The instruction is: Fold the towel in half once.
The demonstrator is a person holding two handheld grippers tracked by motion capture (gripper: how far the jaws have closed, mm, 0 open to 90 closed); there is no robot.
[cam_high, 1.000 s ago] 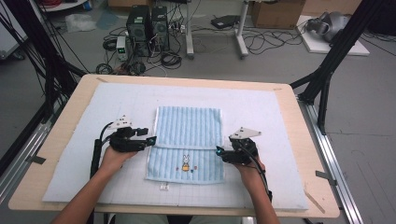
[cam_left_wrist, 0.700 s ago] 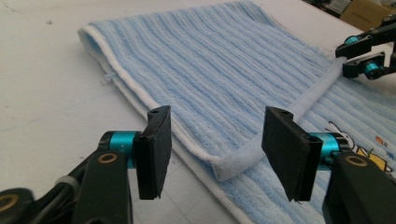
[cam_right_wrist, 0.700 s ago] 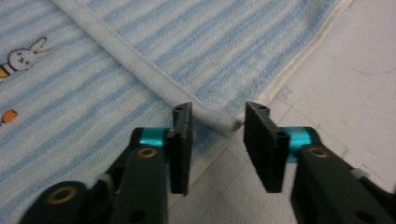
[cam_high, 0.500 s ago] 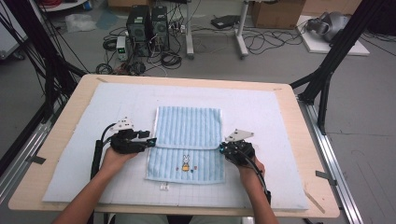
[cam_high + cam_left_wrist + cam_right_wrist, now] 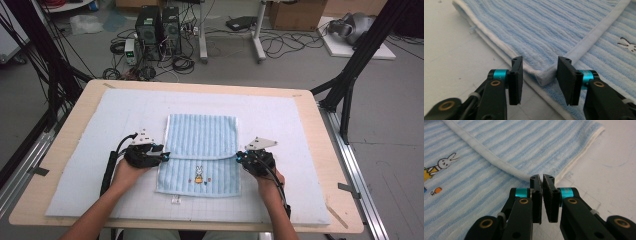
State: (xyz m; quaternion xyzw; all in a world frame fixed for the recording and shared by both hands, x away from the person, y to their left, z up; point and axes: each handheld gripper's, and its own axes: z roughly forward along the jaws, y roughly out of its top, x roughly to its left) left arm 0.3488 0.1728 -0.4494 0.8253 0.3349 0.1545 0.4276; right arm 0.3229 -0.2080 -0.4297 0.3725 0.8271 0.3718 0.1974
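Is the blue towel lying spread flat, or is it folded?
Folded. In the high view the blue towel has an upper layer laid over a lower one, and a white hem crosses it above the rabbit picture.

Bare mat [image 5: 290, 120] all around towel [image 5: 202, 140]

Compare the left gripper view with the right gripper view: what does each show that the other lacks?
Left gripper view alone: the left gripper, its jaws apart and just closing around the folded flap's corner, not yet pressing it. Right gripper view alone: the right gripper, jaws nearly together on the flap's white hem, and the whole embroidered rabbit in colour. Both: the blue striped towel lying on the white mat.
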